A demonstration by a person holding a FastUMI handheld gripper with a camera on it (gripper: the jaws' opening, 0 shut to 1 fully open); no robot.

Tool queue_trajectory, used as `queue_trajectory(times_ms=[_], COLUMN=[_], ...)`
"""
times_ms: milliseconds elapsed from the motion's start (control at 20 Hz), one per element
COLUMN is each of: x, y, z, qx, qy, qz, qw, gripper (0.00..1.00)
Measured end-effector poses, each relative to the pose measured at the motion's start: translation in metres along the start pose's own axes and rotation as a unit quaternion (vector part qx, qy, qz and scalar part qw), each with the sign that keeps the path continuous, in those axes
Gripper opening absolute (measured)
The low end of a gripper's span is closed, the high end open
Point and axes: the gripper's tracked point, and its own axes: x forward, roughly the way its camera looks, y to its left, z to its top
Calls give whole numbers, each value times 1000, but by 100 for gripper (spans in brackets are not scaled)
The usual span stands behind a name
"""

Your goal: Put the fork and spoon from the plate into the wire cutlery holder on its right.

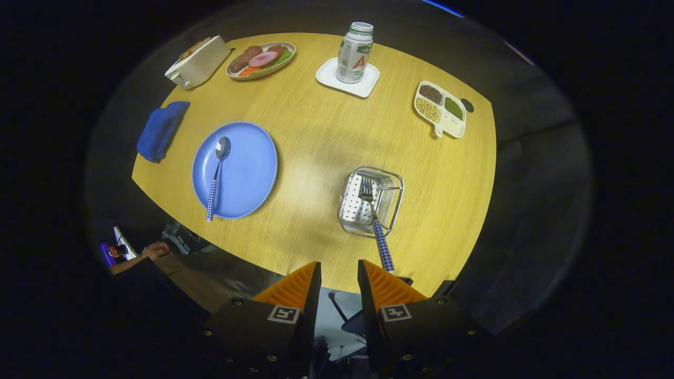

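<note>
Hovering with fingers apart and holding nothing, gripper (pixel 339 273) sits just short of wire cutlery holder (pixel 371 201). One fork (pixel 375 221) leans in the holder, handle toward the fingers. One spoon (pixel 217 173) lies on one plate (pixel 247 173), left of the holder.

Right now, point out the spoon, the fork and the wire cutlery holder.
spoon (pixel 218 167): gripper view, on its neck just below the bowl, over the blue plate.
fork (pixel 367 190): gripper view, on its tines inside the holder.
wire cutlery holder (pixel 396 185): gripper view, on its right rim.
</note>
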Motion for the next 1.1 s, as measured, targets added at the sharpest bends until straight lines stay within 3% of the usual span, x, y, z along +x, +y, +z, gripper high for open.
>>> queue_trajectory(times_ms=[550, 1100], x=[16, 30], y=[101, 177], z=[-11, 19], qx=[-22, -36], qy=[-29, -51], qz=[40, 78], qw=[999, 995], gripper=[42, 42])
